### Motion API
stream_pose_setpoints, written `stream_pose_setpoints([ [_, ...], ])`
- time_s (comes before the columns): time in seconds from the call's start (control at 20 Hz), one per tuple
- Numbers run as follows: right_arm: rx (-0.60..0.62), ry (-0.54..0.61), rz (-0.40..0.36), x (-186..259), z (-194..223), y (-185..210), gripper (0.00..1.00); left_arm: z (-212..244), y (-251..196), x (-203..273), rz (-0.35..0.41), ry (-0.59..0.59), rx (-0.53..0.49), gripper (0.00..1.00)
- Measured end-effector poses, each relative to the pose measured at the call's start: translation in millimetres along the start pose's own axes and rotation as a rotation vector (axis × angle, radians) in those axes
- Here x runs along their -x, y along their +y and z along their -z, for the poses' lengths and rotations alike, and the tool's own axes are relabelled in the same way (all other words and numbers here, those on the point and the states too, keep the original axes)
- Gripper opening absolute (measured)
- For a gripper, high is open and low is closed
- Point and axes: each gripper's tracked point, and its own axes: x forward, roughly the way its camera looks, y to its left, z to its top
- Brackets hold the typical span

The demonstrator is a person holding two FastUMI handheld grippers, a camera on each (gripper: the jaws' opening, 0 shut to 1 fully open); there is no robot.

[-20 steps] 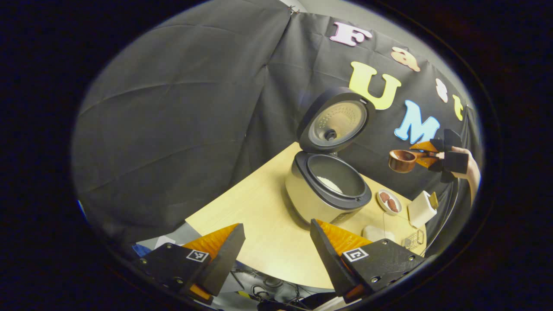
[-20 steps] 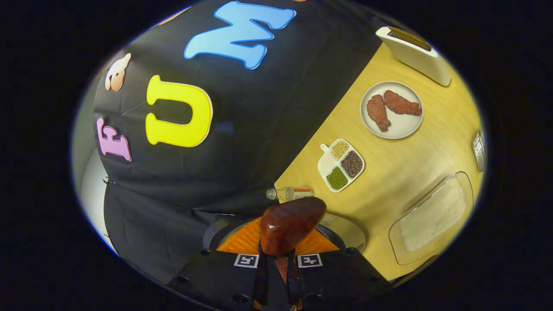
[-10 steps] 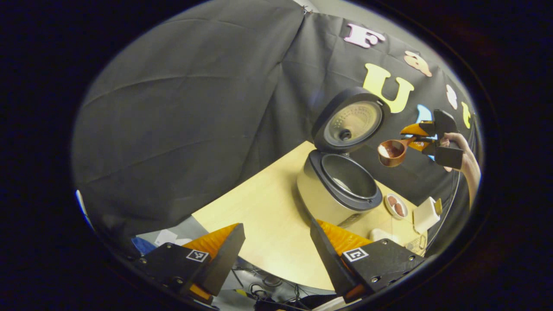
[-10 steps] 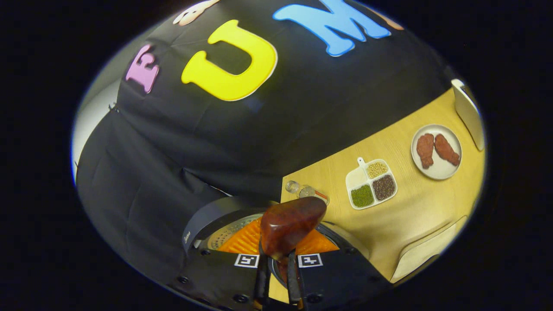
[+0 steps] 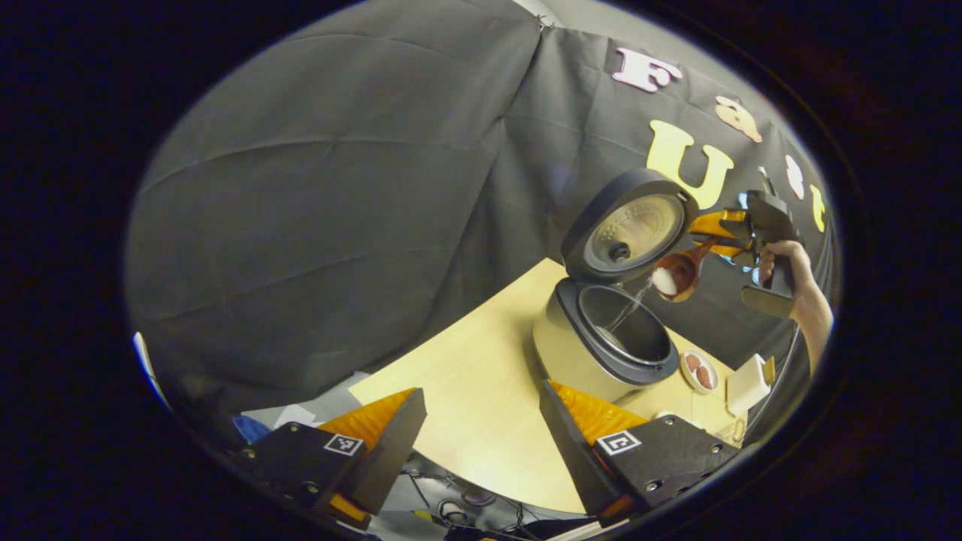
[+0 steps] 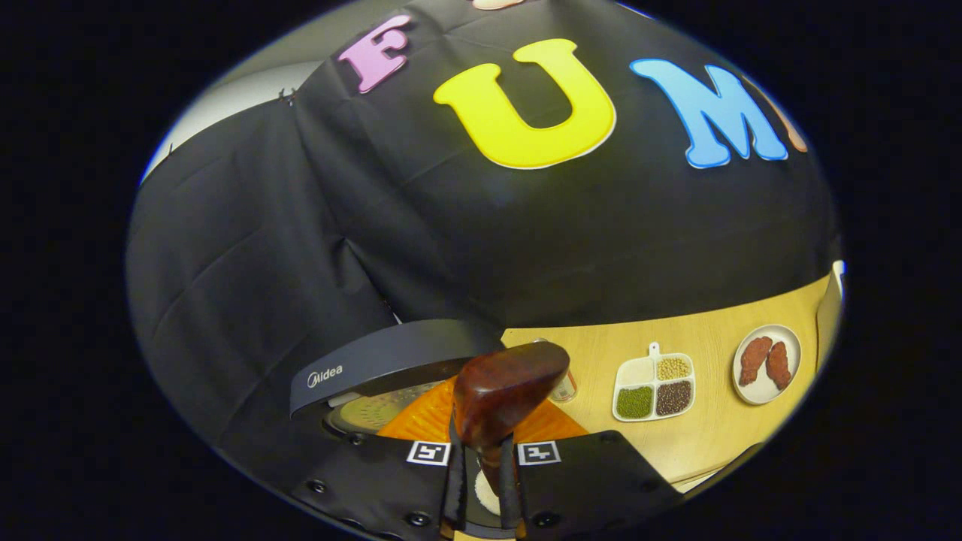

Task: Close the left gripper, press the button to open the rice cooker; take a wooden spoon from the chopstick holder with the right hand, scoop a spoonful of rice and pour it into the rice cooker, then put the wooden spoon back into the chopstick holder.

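In the left gripper view the rice cooker (image 5: 601, 353) stands on the wooden table with its lid (image 5: 630, 234) up. The wooden spoon (image 5: 675, 275) hangs tilted over the pot, and a thin stream of rice (image 5: 631, 304) falls from it into the pot. My right gripper (image 5: 733, 229), held by a hand (image 5: 785, 274), is shut on the spoon's handle. In the right gripper view the spoon (image 6: 507, 391) sticks out between the closed fingers of my right gripper (image 6: 481, 466), above the lid (image 6: 383, 361). My left gripper (image 5: 481, 451) stands open near the table's front edge, holding nothing.
A plate with two brown drumsticks (image 6: 766, 364), a sectioned dish of grains (image 6: 654, 387) and a small bottle (image 6: 564, 388) lie on the table (image 6: 714, 443) right of the cooker. The white chopstick holder (image 5: 746, 376) stands beyond the plate (image 5: 699, 370).
The right gripper carried the spoon left to above the open pot and tipped it; rice now pours out. The left gripper stayed open while its view drifted left.
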Motion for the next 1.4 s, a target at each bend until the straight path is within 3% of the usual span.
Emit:
stream_pose_setpoints([
  [0.65, 0.396, -0.049, -0.045, 2.7, 27.8, 22.3, 0.19, 13.2, 13.7, 7.6, -0.021, 0.010, 0.013, 0.96],
  [0.95, 0.682, -0.049, -0.109, 2.2, 57.3, 40.4, 0.19, 19.6, 9.1, 15.7, -0.021, 0.010, -0.007, 0.96],
  [1.15, 0.871, -0.069, -0.156, 13.9, 79.6, 47.7, 0.19, 17.7, 3.3, 20.6, -0.038, -0.016, -0.075, 0.96],
  [1.4, 0.930, -0.126, -0.174, 37.5, 81.1, 49.8, 0.19, 14.7, -29.6, 22.4, 0.012, -0.030, -0.123, 0.96],
])
